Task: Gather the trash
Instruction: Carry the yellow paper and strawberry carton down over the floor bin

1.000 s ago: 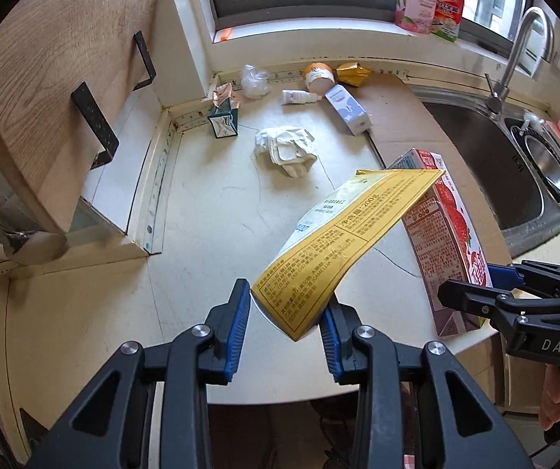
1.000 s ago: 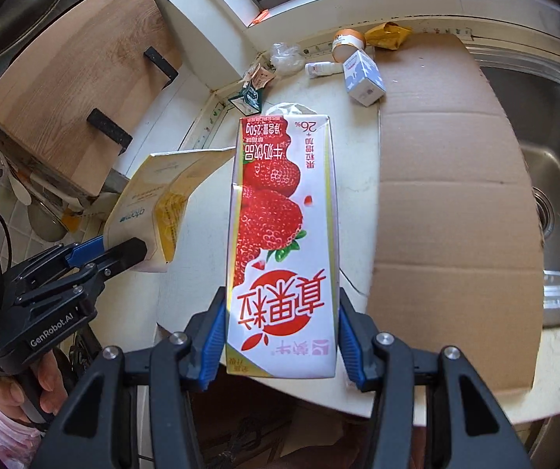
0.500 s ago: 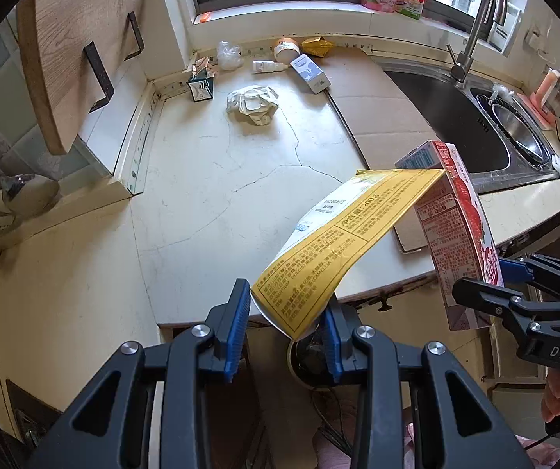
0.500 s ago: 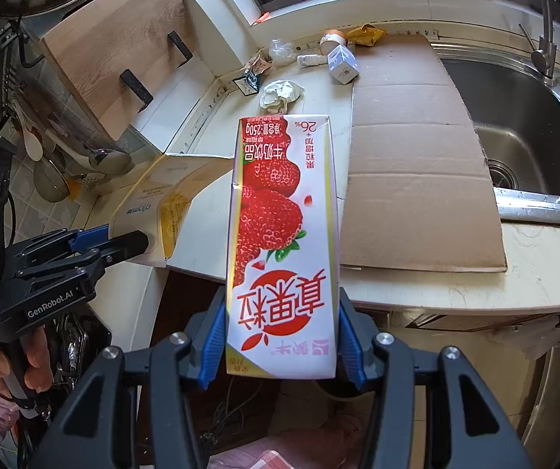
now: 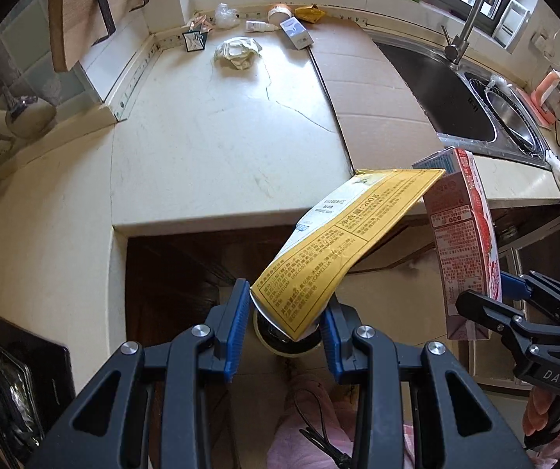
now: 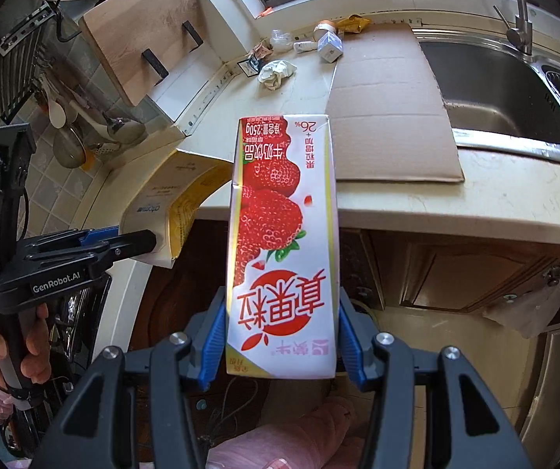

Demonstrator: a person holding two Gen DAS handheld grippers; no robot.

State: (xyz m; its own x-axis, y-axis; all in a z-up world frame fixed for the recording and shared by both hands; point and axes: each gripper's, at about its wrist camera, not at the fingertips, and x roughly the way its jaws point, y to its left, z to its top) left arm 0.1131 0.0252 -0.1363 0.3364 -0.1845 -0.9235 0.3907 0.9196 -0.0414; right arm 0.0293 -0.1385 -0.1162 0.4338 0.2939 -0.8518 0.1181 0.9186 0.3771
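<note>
The carton (image 6: pixel 280 250) was glossy printed card; the counter (image 5: pixel 209 148) matt, cracked stone; at two o'clock, the sink (image 6: pixel 506 90) brushed metal; cardboard (image 6: pixel 389 117) matt brown.

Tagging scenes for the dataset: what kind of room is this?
A home kitchen, most likely: a steel sink with a tap, a countertop over wooden cabinets, and ladles hanging by a tiled wall.

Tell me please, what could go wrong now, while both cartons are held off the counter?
1. The left gripper pinches only a corner of the flattened yellow carton, which sticks out at a slant; it may twist or slip out.
2. The yellow carton's far end sits close to the strawberry milk carton held in the right gripper; they may knock together.
3. Either carton might drip leftovers on the floor; I cannot see inside.
</note>
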